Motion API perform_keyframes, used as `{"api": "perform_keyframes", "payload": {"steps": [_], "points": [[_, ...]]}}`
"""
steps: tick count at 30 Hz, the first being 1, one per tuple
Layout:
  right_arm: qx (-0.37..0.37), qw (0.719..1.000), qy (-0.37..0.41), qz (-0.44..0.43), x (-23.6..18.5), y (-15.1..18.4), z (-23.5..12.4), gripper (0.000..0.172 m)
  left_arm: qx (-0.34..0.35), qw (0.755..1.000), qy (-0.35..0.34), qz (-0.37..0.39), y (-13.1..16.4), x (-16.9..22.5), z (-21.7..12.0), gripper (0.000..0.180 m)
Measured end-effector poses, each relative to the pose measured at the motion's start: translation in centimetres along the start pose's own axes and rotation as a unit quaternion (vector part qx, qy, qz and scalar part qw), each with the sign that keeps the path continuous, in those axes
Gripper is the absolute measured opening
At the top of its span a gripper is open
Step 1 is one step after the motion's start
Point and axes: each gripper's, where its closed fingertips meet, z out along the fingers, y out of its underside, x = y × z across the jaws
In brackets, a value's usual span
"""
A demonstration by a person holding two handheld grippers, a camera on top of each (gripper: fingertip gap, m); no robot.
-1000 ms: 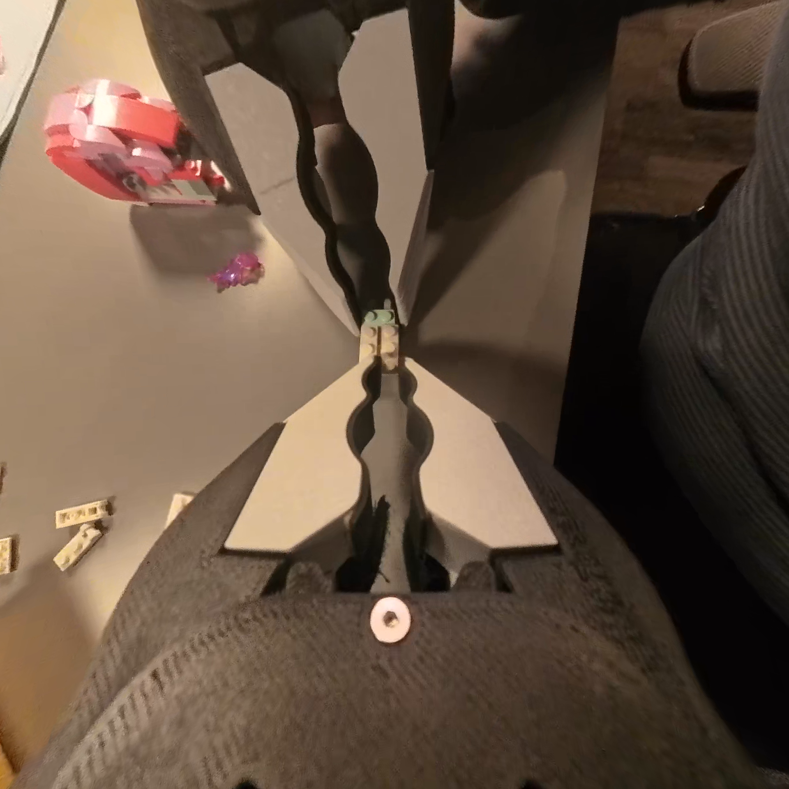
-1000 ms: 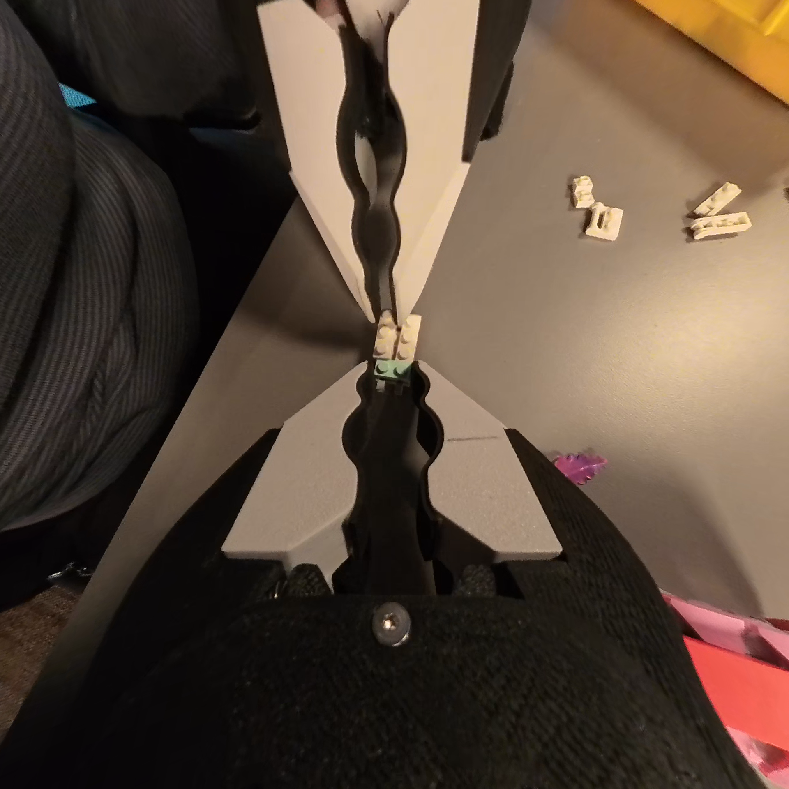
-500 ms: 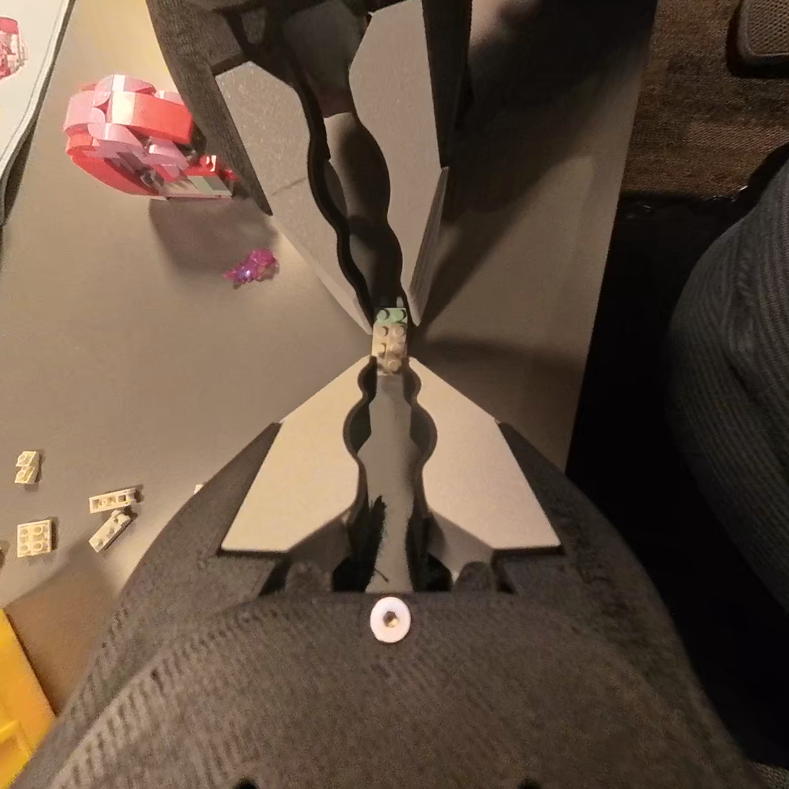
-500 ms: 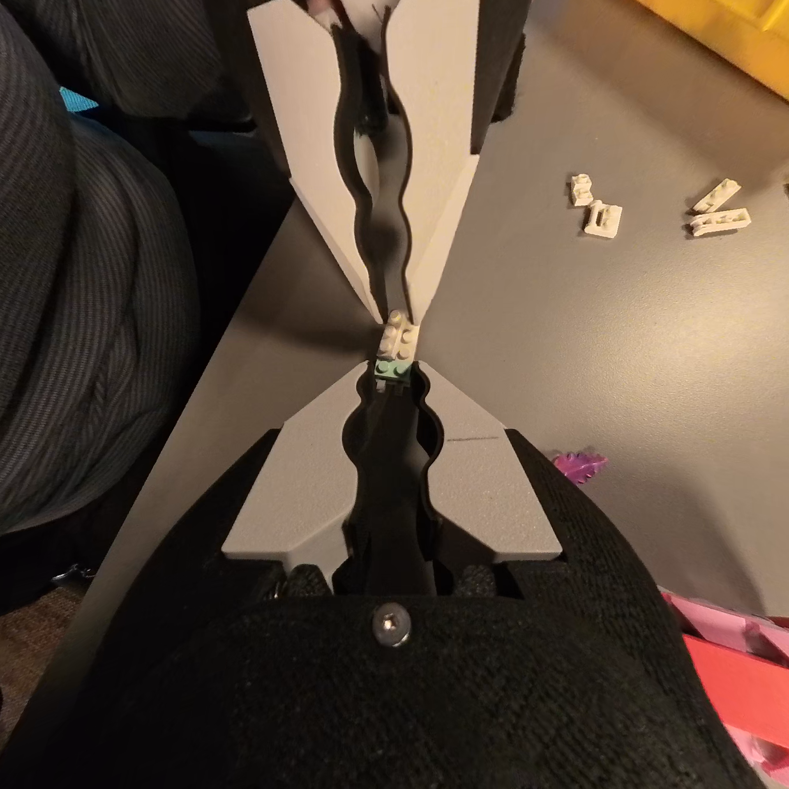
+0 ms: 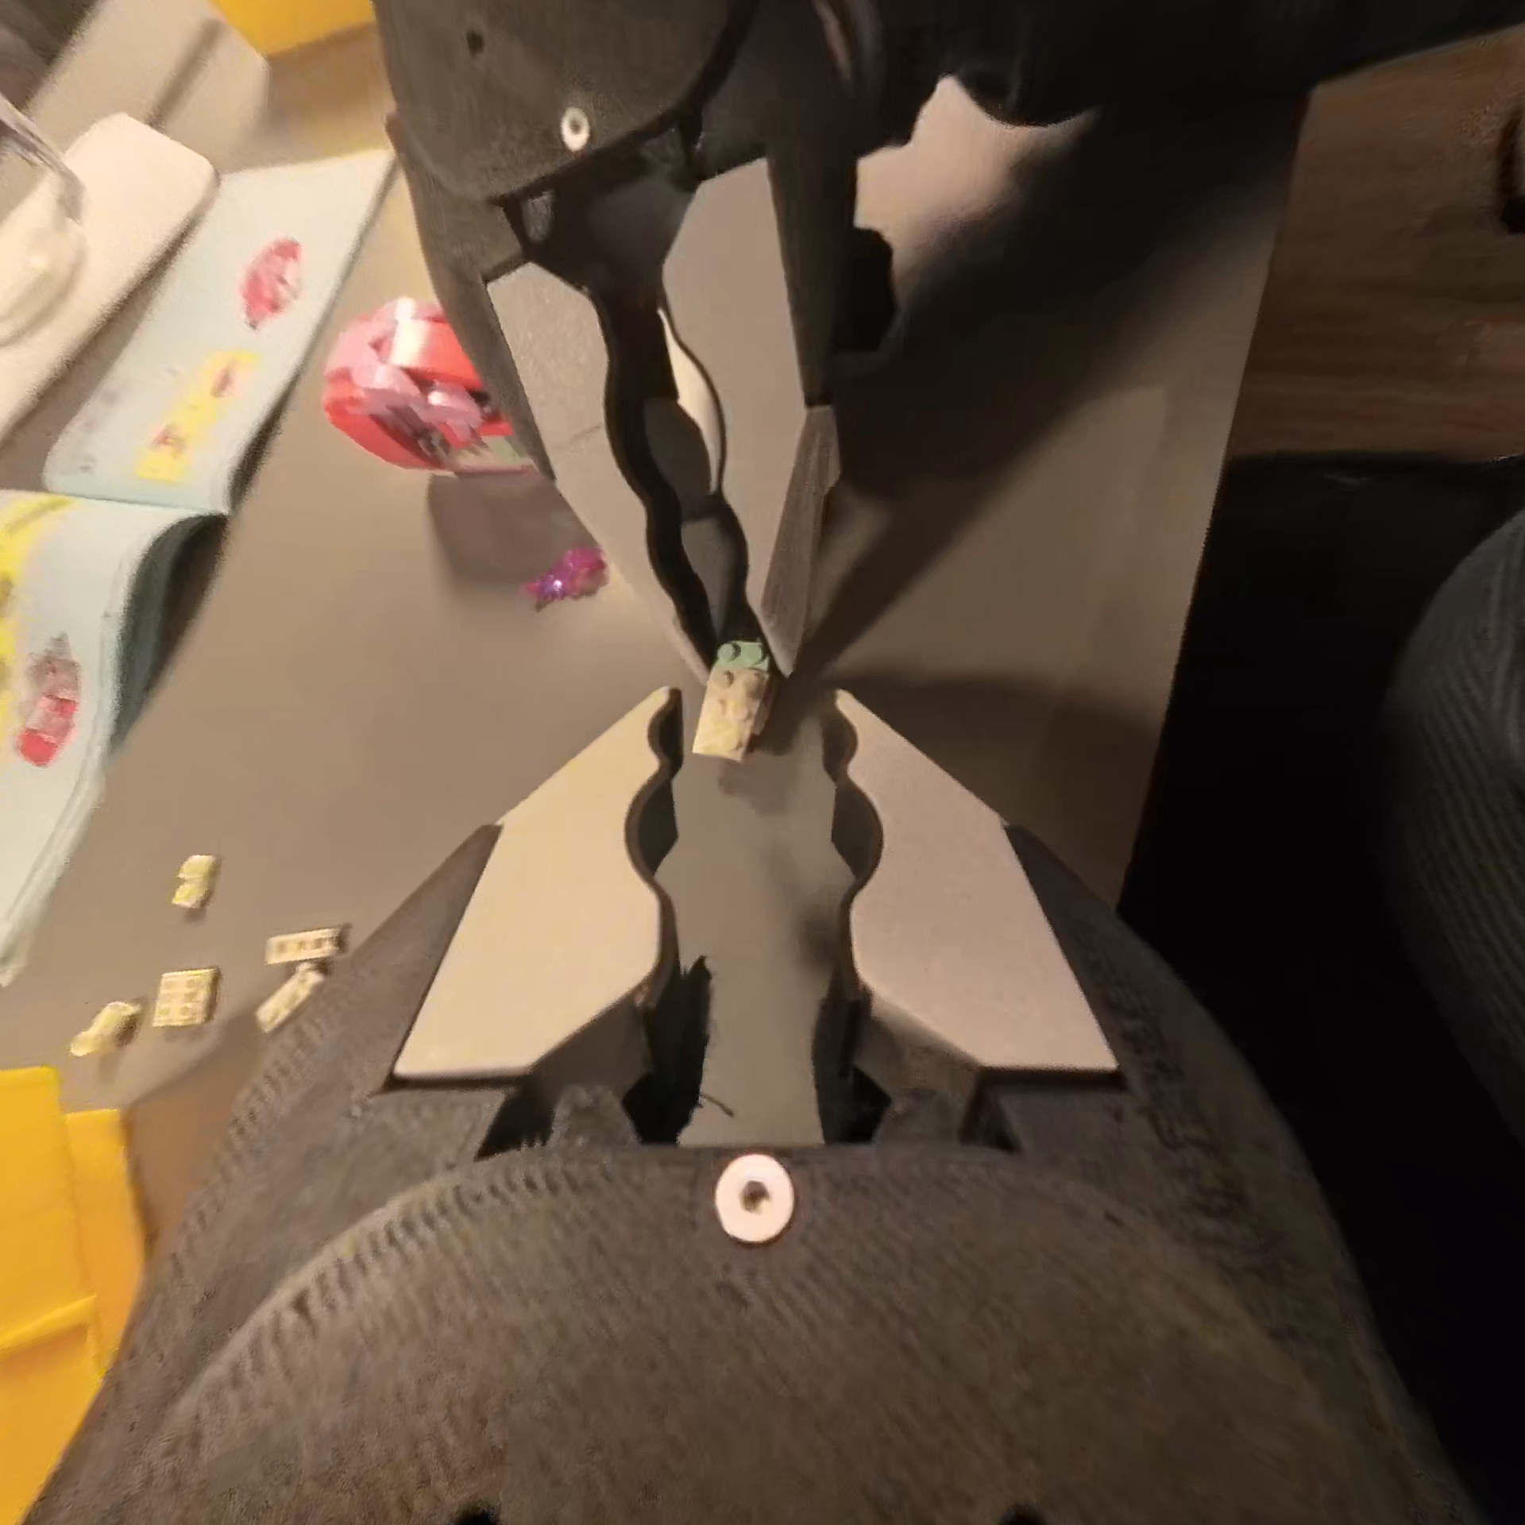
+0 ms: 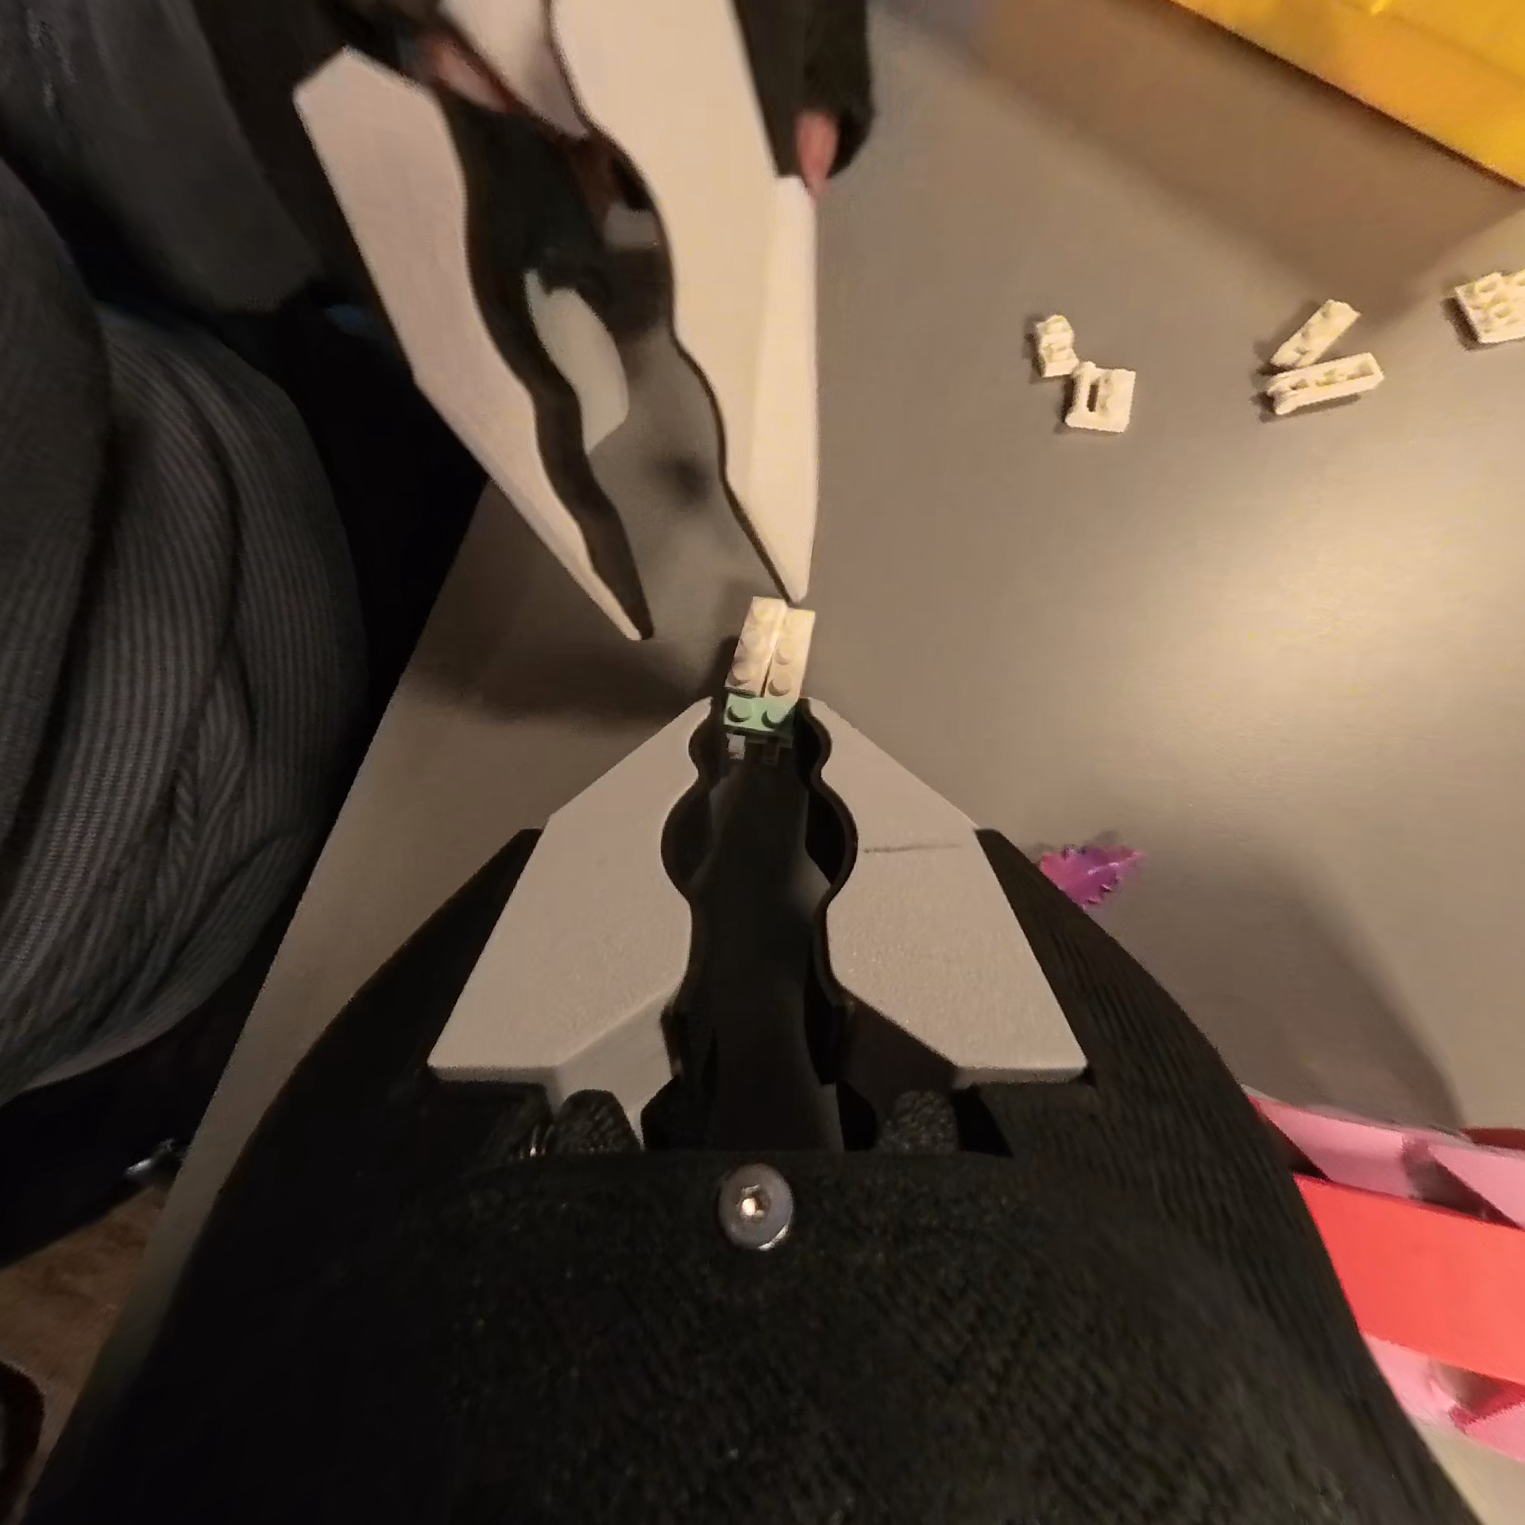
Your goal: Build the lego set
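My right gripper [image 6: 757,716] is pinching the mint-green brick [image 6: 757,715] of a tiny, light, rigid, pop-apart stack with cream plates [image 6: 774,652], left gripper [image 5: 755,710] spread wide, touching nothing.

The right gripper [image 6: 759,726] fingers pinch a green-and-cream brick stack [image 6: 767,672] — the left gripper [image 6: 722,615] gapes just beyond.

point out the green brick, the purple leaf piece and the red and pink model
green brick [image 6: 757,715]: right wrist view, on its studded top.
purple leaf piece [image 5: 568,578]: left wrist view, on its middle.
red and pink model [image 5: 396,388]: left wrist view, on its red side.
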Motion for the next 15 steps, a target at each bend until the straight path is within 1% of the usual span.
{"api": "perform_keyframes", "payload": {"steps": [3,6,10,12,15], "points": [[0.018,1.000,0.002,0.021,0.3,-0.6,-0.4,0.016,0.002,0.992,-0.090,0.090,0.1,-0.8,0.0,0.037],[0.042,0.998,-0.002,0.037,0.3,-1.3,-0.8,0.016,-0.001,0.969,-0.166,0.185,-0.4,-1.5,-0.2,0.039],[0.067,0.996,-0.009,0.053,0.4,-2.0,-1.4,0.016,0.012,0.942,-0.207,0.265,-1.6,-1.4,-0.6,0.033],[0.075,0.995,-0.011,0.057,0.4,-2.3,-1.6,0.016,0.000,0.933,-0.212,0.290,-1.5,-1.4,-0.4,0.030],[0.083,0.995,-0.014,0.061,0.4,-2.5,-1.7,0.016,-0.020,0.924,-0.219,0.313,-0.9,-1.6,-0.2,0.030]]}}
